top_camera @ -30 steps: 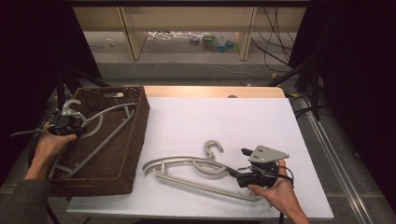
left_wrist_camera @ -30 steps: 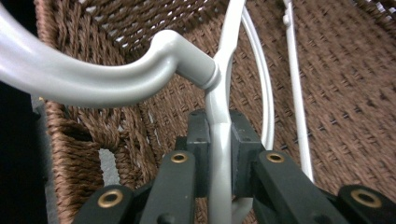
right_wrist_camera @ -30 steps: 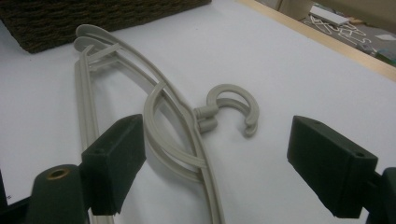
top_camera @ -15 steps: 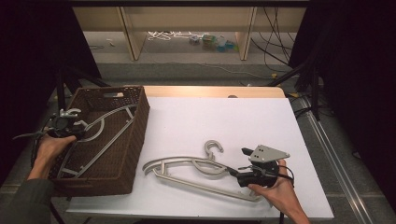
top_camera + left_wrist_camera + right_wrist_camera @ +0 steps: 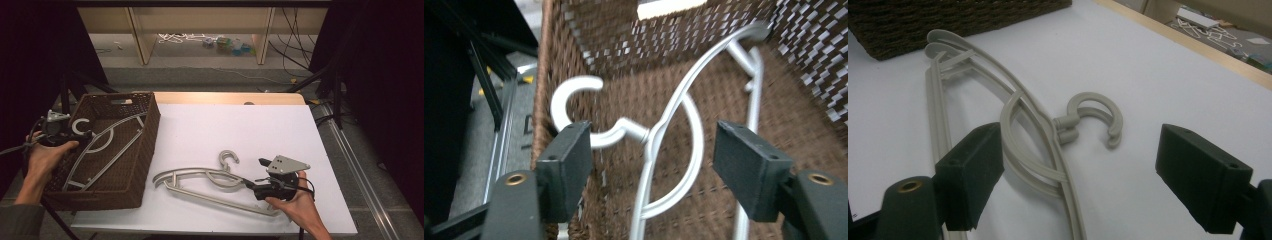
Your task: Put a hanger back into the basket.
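A silver hanger (image 5: 111,131) lies in the brown wicker basket (image 5: 151,131) at the table's left. Its hook (image 5: 570,96) rests by the basket's left wall. My left gripper (image 5: 82,132) hovers over that wall, open, and the hanger's neck (image 5: 626,131) lies between its jaws, beside the left pad (image 5: 566,167). Two stacked beige hangers (image 5: 200,176) lie on the white table (image 5: 240,130), hooks (image 5: 1094,116) pointing away from me. My right gripper (image 5: 255,175) sits open at their right end. Its left pad (image 5: 970,172) is beside the curved arms (image 5: 1020,135), gripping nothing.
The basket's far wall has a handle slot (image 5: 670,7). A black stand (image 5: 65,95) rises just left of the basket. Beyond the table's wooden far edge (image 5: 230,97) are shelf legs and loose items on the floor.
My left gripper has drawn back a little to the left, toward the basket's wall. The right gripper and the beige hangers have stayed put.
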Demonstrator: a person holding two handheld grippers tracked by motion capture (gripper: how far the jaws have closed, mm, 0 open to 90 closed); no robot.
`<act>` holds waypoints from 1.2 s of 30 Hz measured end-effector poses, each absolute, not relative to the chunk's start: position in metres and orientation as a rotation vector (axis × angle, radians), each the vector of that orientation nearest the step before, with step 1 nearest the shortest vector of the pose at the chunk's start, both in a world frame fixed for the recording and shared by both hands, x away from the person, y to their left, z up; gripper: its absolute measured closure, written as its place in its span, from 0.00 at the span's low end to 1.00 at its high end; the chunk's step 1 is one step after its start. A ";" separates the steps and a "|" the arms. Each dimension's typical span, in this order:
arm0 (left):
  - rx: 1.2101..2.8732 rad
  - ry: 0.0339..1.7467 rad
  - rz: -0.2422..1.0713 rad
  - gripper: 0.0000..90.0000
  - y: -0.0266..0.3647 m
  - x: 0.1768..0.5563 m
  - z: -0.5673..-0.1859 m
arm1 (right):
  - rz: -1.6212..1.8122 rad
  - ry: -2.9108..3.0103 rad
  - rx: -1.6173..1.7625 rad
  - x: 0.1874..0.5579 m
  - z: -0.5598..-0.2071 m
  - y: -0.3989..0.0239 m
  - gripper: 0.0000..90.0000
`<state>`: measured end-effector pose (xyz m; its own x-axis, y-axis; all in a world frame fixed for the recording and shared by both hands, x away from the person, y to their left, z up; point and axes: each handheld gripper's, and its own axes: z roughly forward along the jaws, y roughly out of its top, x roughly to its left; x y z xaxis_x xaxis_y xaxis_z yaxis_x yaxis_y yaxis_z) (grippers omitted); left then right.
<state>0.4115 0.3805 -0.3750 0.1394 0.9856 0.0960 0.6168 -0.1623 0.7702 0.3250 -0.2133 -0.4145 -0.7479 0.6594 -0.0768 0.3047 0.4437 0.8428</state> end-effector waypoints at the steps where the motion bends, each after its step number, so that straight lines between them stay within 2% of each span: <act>1: 1.834 1.522 0.844 0.33 0.378 0.408 -0.371 | 1.228 2.301 0.814 0.325 -0.414 -0.213 0.22; 5: 1.794 1.479 0.903 0.26 0.364 0.394 -0.357 | 1.233 2.293 0.808 0.325 -0.414 -0.214 0.22; 16: 1.721 1.234 0.789 0.19 0.303 0.357 -0.347 | 1.243 2.280 0.796 0.325 -0.416 -0.212 0.22; 27: 1.713 1.045 0.692 0.18 0.240 0.334 -0.354 | 1.264 2.268 0.831 0.325 -0.416 -0.214 0.21; 36: 1.666 0.974 0.642 0.18 0.216 0.324 -0.363 | 1.308 2.244 0.847 0.326 -0.416 -0.216 0.21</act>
<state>0.3238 0.2159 -0.3625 0.5239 0.8501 -0.0546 0.2851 -0.1146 0.9516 0.3257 -0.2162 -0.4164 -0.7332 0.6788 -0.0420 0.2979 0.3761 0.8774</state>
